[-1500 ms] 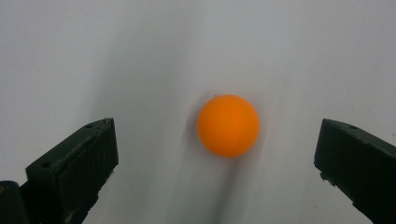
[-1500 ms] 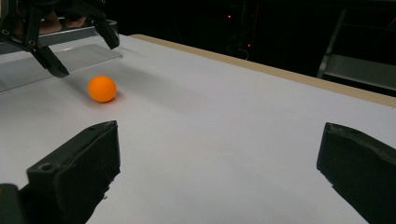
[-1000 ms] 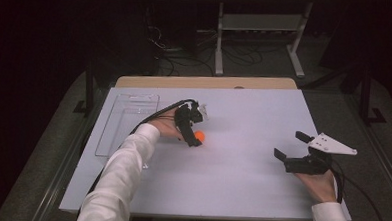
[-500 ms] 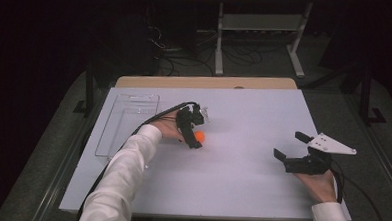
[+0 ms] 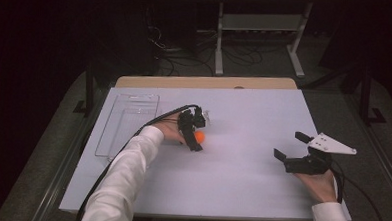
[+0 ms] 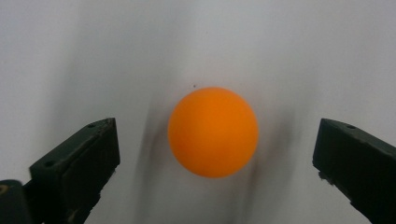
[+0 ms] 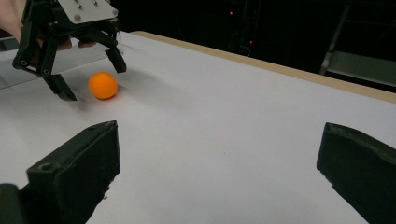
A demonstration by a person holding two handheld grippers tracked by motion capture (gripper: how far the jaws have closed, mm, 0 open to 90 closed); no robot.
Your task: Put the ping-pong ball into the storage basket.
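L gripper [image 6: 212, 172]: fingers apart astride orange ball [image 6: 213, 131] | R gripper [image 7: 219, 172]: fingers apart | clear tray [image 5: 128, 122]: empty

Both arms wear white long sleeves with buttoned-looking cuffs. The left tongs [image 5: 197, 135] are black, with a thick black cable [image 5: 132, 138] trailing along the sleeve toward the lower left of the frame. The right tongs [image 5: 288, 146] are black too, topped by a pale grey three-cornered plate [image 5: 330, 144] dotted with small screws.

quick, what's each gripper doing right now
Left gripper: open, jaws either side of the orange ball, not touching it.
Right gripper: open, holding nothing.
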